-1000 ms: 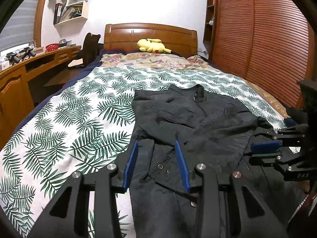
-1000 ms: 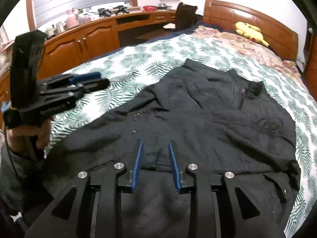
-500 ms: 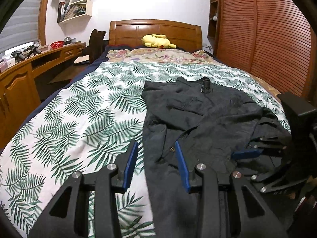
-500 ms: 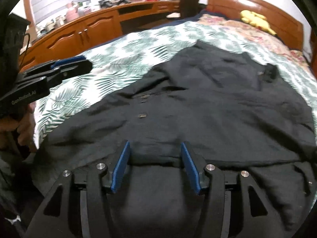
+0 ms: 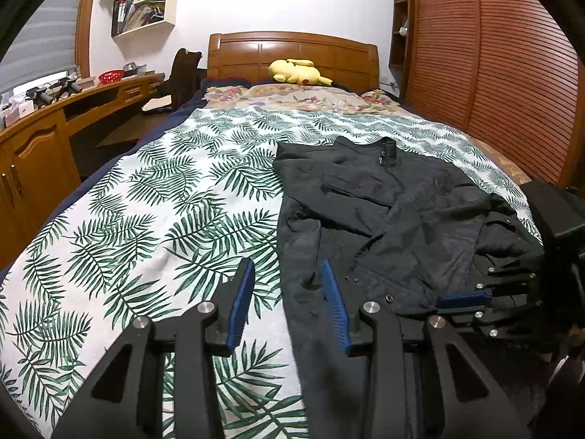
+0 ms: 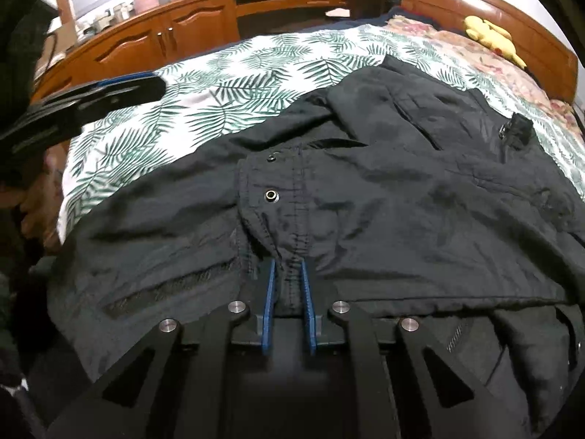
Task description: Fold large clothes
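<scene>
A black jacket [image 5: 395, 212] lies spread on the leaf-print bedspread [image 5: 164, 219], collar toward the headboard. My right gripper [image 6: 287, 267] is low on its near hem. The jaws are closing, with a fold of the snap-button front edge [image 6: 272, 194] pinched between the blue pads. In the left wrist view that gripper [image 5: 460, 298] shows at the right, down on the cloth. My left gripper [image 5: 287, 267] hovers open over the jacket's left edge with nothing gripped. In the right wrist view the left gripper [image 6: 109, 87] is at the left, above the bedspread.
A yellow plush toy [image 5: 298, 71] rests by the wooden headboard [image 5: 292, 49]. A long wooden desk with cupboards [image 5: 44, 139] runs along the left side of the bed. Slatted wardrobe doors [image 5: 493, 73] stand on the right.
The right gripper dropped onto the jacket's near hem, opened wide, then closed on the front edge. The left gripper shifted left to the jacket's left edge.
</scene>
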Available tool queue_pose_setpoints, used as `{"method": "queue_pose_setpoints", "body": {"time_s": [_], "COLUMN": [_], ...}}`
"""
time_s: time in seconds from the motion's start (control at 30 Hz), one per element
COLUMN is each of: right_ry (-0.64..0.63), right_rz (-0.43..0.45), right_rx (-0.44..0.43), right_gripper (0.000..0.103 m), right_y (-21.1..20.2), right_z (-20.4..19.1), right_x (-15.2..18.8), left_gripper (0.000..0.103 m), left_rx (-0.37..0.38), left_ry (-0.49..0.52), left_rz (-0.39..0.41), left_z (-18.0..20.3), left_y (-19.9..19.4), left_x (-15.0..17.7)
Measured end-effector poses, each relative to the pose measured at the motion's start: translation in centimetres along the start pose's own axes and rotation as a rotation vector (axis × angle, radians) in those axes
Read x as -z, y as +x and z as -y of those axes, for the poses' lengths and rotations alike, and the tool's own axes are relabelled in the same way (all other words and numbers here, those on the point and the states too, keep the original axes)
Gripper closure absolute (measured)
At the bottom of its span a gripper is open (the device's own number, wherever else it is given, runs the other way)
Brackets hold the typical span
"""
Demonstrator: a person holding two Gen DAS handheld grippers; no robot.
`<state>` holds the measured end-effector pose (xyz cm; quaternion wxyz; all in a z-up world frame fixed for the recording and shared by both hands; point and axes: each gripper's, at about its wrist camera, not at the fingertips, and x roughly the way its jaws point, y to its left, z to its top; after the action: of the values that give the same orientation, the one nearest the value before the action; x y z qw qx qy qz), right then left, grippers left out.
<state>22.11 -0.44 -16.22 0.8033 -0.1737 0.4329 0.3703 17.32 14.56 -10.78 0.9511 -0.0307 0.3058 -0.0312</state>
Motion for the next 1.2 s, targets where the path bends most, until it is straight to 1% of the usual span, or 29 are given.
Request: {"method": "queue_pose_setpoints", "body": {"time_s": [0.07, 0.13, 0.17, 0.2, 0.27, 0.4, 0.47, 0.63, 0.83, 0.9, 0.97, 1.07, 1.2], "right_ry": [0.017, 0.041, 0.055, 0.067, 0.088, 0.124, 0.141, 0.207, 0.327, 0.356, 0.372, 0.37, 0.37], "right_rz": [0.006, 0.018, 0.024, 0.029, 0.048, 0.073, 0.081, 0.074, 0.082, 0.089, 0.089, 0.094, 0.08], "right_rx": [0.008, 0.006, -0.003, -0.008, 0.01, 0.041, 0.091, 0.201, 0.292, 0.312, 0.341, 0.395, 0.447], "right_gripper": [0.091, 0.087, 0.079, 0.068, 0.056, 0.048, 0.045, 0.043, 0.043, 0.043, 0.043, 0.043, 0.043], "right_y": [-0.5, -1.0, -1.4, -1.8, -3.2, -6.2, -8.1, -11.9, -15.4, -16.1, -16.5, -16.7, -15.4], "right_z": [0.0, 0.2, 0.4, 0.5, 0.8, 2.2, 3.4, 7.0, 12.2, 13.7, 15.6, 18.5, 23.1], "right_x": [0.5, 0.7, 0.8, 0.9, 1.5, 3.3, 4.9, 9.6, 15.0, 15.9, 16.3, 15.8, 13.2], "left_gripper": [0.066, 0.066, 0.066, 0.066, 0.066, 0.066, 0.066, 0.066, 0.066, 0.066, 0.066, 0.066, 0.066], "left_rx": [0.003, 0.006, 0.007, 0.008, 0.003, 0.013, 0.016, 0.014, -0.01, -0.019, -0.028, -0.031, -0.035], "left_ry": [0.008, 0.014, 0.017, 0.021, 0.03, 0.037, 0.044, 0.042, 0.039, 0.041, 0.043, 0.047, 0.062], "left_rz": [0.0, -0.003, -0.005, -0.006, -0.016, -0.039, -0.053, -0.088, -0.126, -0.13, -0.131, -0.128, -0.129], "left_z": [0.3, 0.7, 0.8, 0.9, 1.3, 2.2, 2.8, 3.6, 3.9, 3.9, 4.1, 4.5, 4.9], "left_y": [0.0, 0.0, 0.0, -0.1, -0.3, -1.0, -1.5, -2.2, -2.7, -3.1, -3.4, -3.8, -4.0], "left_x": [0.0, 0.1, 0.2, 0.4, 0.9, 2.1, 2.7, 4.2, 5.6, 5.8, 5.9, 5.9, 5.6]}}
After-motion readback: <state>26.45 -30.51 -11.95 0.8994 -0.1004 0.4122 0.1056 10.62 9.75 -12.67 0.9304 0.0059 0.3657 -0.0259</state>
